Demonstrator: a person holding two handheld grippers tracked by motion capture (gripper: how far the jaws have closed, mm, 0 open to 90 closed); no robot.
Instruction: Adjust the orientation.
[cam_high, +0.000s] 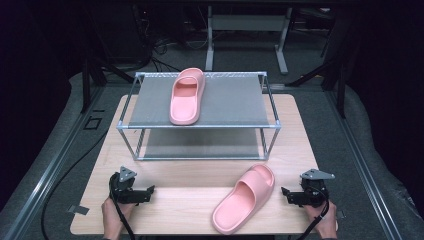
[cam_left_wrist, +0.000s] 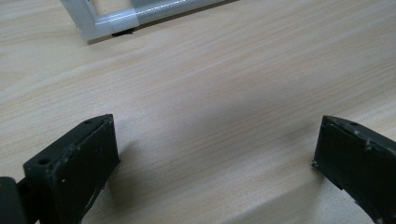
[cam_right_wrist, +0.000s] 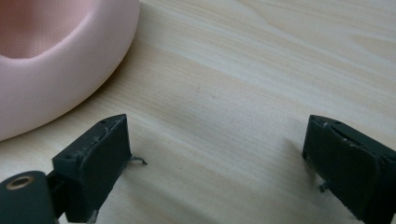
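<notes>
One pink slipper (cam_high: 187, 96) lies on the top shelf of a metal-framed rack (cam_high: 200, 125). A second pink slipper (cam_high: 245, 198) lies slanted on the wooden table (cam_high: 180, 200) near its front edge. My left gripper (cam_high: 148, 192) rests at the front left, held by a hand, its jaws wide apart over bare wood (cam_left_wrist: 215, 140). My right gripper (cam_high: 285, 194) sits at the front right, just right of the table slipper, open with nothing between its jaws (cam_right_wrist: 215, 144). The slipper's rounded edge (cam_right_wrist: 60, 70) shows at the upper left of the right gripper view.
The rack has a lower shelf (cam_high: 200, 145) with nothing on it, and its white corner joint (cam_left_wrist: 109, 21) shows in the left gripper view. Dark floor, cables and table legs (cam_high: 245, 30) lie beyond the table. Bare wood lies between the grippers and the rack.
</notes>
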